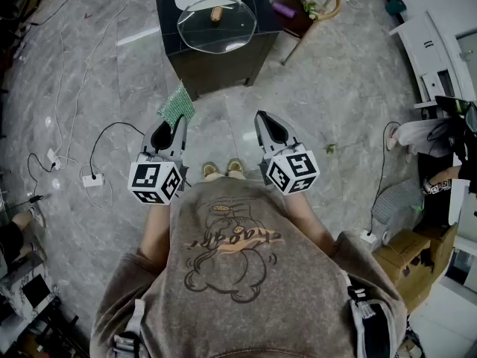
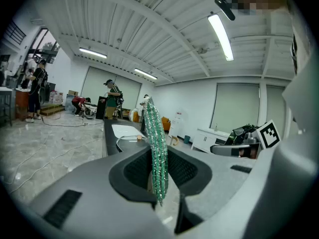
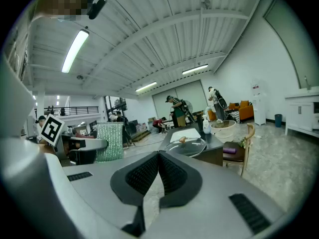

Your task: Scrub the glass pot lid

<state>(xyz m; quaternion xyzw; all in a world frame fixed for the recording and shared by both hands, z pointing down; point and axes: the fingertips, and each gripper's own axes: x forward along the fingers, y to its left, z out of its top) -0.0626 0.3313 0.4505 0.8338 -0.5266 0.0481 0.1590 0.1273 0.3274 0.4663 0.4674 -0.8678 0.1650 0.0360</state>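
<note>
At 9 o'clock in the head view, a power strip (image 1: 92,180) and its loose cable lie on the floor near the person's feet. A wide step toward the table could snag them.

The left gripper (image 1: 171,125) pinches a green glittery scouring pad (image 1: 177,104) by its lower end only, and most of the pad stands free above the jaws. Pressed against glass, that unsupported part may well fold over or work out of the pinch, so the hard jaw tips would then rub the lid instead.

The glass pot lid (image 1: 216,24) rests knob-up on the dark table (image 1: 223,69) at 12 o'clock, well apart from both grippers and near the table's front edge. Nothing steadies it. Scrubbing strokes could make it skate, tip on its rim or slide off that edge.

The right gripper (image 1: 267,123) has its jaws pressed together on nothing. They would have to spread before they could take the knob (image 1: 216,13). Pushing down with them closed could rock the lid.
</note>
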